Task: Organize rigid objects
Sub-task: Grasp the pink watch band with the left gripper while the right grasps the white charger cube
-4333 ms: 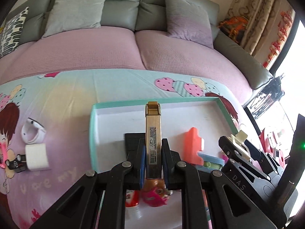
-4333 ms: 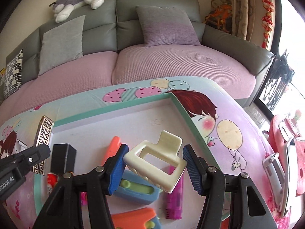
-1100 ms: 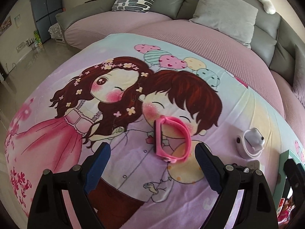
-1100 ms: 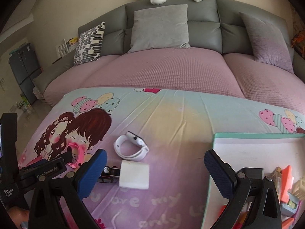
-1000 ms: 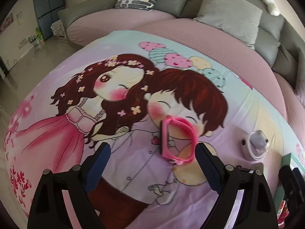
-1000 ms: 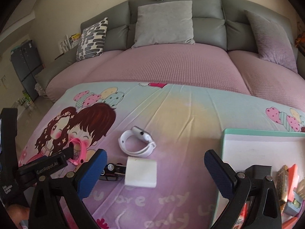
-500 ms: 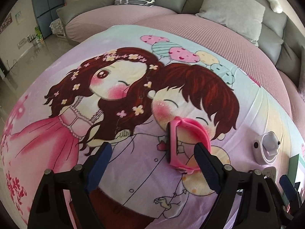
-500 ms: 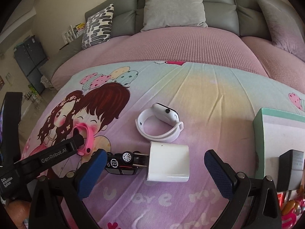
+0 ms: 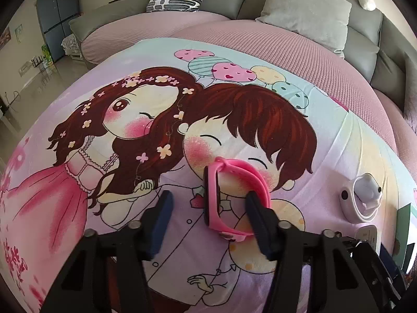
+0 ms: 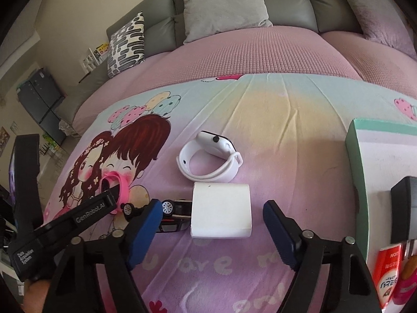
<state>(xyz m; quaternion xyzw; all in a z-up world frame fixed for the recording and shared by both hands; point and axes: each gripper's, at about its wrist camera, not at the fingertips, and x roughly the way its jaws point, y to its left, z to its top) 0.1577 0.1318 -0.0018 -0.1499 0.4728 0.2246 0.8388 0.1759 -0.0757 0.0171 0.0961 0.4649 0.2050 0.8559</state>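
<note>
A pink wristband (image 9: 234, 198) stands on edge on the cartoon-print cloth. My left gripper (image 9: 208, 208) is open around its near side, with the right finger (image 9: 256, 216) inside the loop; it also shows in the right wrist view (image 10: 116, 191). My right gripper (image 10: 211, 224) is open, its fingers on either side of a white charger block (image 10: 221, 212). A small black toy car (image 10: 166, 212) lies against the block's left side. A white smartwatch (image 10: 208, 160) lies just beyond it.
A teal-rimmed white tray (image 10: 355, 161) at the right holds a black adapter (image 10: 404, 214), a red packet (image 10: 388, 274) and other items. A pink and grey sofa with cushions (image 10: 224, 5) runs behind the table.
My left gripper has moved forward and narrowed around the pink wristband. My right gripper has come down and forward and narrowed around the white charger block.
</note>
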